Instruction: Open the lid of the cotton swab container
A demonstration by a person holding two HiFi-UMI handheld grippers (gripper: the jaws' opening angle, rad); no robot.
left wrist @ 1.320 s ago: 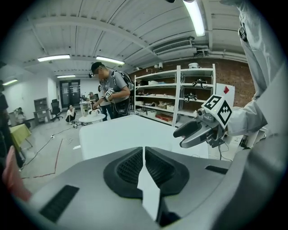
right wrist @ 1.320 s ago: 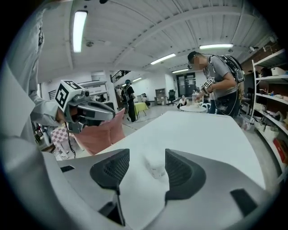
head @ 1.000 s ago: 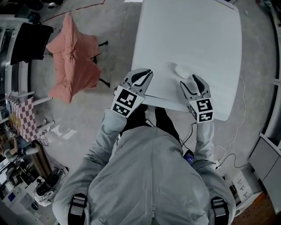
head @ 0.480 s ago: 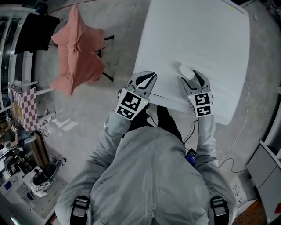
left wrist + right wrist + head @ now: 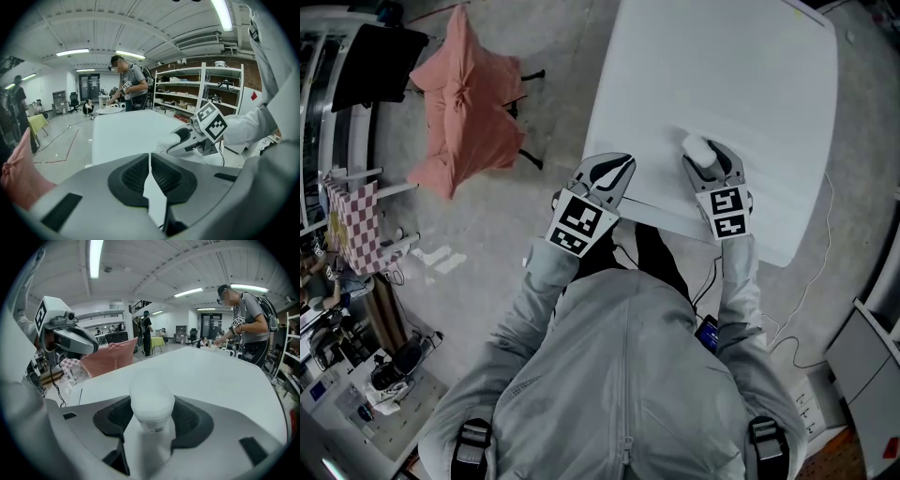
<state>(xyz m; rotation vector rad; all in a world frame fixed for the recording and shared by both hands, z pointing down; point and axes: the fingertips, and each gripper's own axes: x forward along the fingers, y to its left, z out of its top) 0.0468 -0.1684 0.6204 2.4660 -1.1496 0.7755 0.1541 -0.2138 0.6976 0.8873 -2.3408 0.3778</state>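
Straddling the upright cotton swab container (image 5: pixel 152 401), we are holding our right claw (image 5: pixel 709 159) open. Our left claw (image 5: pixel 611 167) is hanging shut, empty.

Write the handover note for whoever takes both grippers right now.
Left gripper: shut, empty, at the white table's near edge.
Right gripper: jaws apart around the cotton swab container, upright on the table; no firm clamp visible.
Done: container sits between the right jaws.
Left to do: clamp its body, then pull off the lid, still on, probably with the left gripper.
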